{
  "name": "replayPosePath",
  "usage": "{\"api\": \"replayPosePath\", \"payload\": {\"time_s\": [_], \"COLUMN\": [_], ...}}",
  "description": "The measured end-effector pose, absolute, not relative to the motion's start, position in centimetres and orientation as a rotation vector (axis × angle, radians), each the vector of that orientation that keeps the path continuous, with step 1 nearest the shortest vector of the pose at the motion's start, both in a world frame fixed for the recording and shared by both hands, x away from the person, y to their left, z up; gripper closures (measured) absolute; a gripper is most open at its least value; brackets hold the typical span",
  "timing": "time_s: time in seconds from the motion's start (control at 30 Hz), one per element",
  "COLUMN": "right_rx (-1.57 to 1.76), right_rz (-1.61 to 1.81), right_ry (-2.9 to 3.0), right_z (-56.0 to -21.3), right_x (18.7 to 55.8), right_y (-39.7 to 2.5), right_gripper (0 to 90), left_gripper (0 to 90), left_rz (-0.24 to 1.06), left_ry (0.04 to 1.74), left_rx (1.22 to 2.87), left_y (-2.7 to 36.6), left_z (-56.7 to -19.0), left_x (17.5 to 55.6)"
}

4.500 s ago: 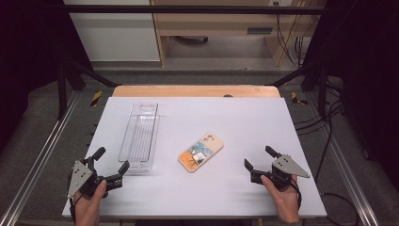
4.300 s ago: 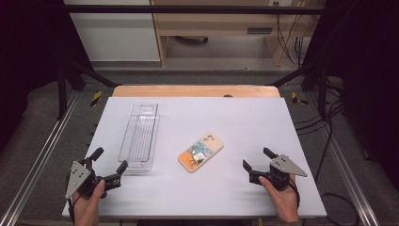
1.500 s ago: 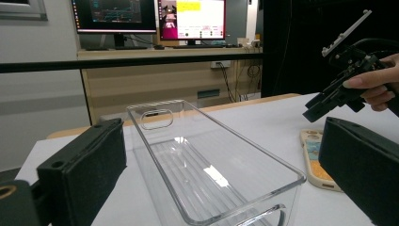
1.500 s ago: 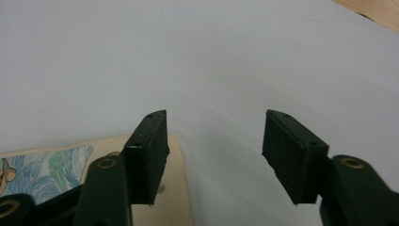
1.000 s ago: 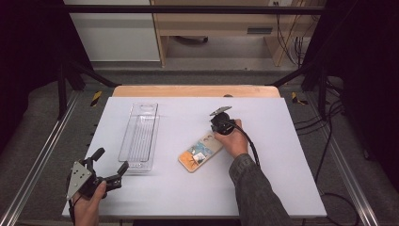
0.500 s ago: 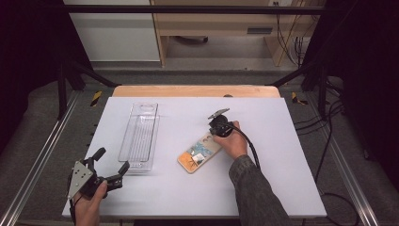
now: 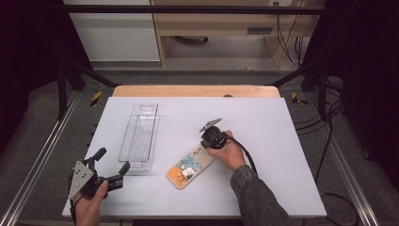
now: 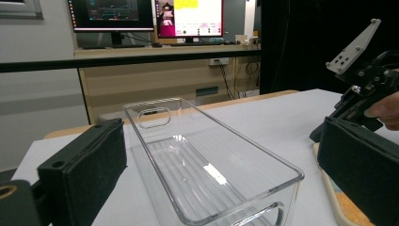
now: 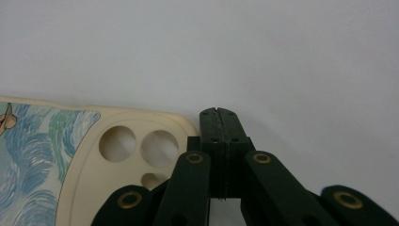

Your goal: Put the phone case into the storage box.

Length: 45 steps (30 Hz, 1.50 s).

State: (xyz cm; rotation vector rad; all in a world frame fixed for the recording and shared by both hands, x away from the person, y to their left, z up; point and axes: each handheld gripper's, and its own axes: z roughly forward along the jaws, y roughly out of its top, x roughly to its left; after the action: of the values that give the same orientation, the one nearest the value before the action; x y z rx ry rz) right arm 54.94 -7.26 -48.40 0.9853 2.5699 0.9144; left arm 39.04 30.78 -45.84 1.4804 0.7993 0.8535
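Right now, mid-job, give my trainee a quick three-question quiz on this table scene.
1. True or false: the right gripper has its jaws shut beside the phone case.
2. What lies inside the clear plastic bin? A) a phone B) nothing C) a cable
3. Fill in: the left gripper, jaws open, sits at the bin's ____ end, near or far.

Key: 1 true; 2 B; 3 near.
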Motion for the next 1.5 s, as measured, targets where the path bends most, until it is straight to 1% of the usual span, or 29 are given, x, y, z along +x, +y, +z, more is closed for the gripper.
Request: {"api": "replayPosePath", "payload": {"time_s": [0.67,0.87,1.3,1.33,1.43,1.5], "right_rx": [0.938,1.015,1.093,1.103,1.138,1.161], "right_rz": [0.973,1.029,1.209,1.227,1.272,1.296], "right_ry": [2.614,2.521,2.231,2.193,2.145,2.111], "right_z": [-48.0,-48.3,-46.7,-46.5,-46.2,-45.9], "right_x": [52.8,53.0,53.3,53.1,52.9,52.6], "right_y": [-5.7,-6.4,-8.8,-9.5,-10.5,-11.3], "right_gripper": [90.0,90.0,89.4,83.5,72.9,62.0], "left_gripper": [1.6,1.6,1.7,1.7,1.6,1.6], "left_rz": [0.850,0.851,0.846,0.848,0.849,0.848], "left_ry": [0.796,0.798,0.803,0.802,0.804,0.807], "left_rx": [1.487,1.484,1.491,1.492,1.494,1.494], "left_y": [30.7,30.8,30.8,30.7,30.7,30.7], "left_z": [-45.8,-45.8,-45.9,-45.8,-45.8,-45.8], "left_x": [39.1,39.0,39.0,38.9,38.9,39.0]}}
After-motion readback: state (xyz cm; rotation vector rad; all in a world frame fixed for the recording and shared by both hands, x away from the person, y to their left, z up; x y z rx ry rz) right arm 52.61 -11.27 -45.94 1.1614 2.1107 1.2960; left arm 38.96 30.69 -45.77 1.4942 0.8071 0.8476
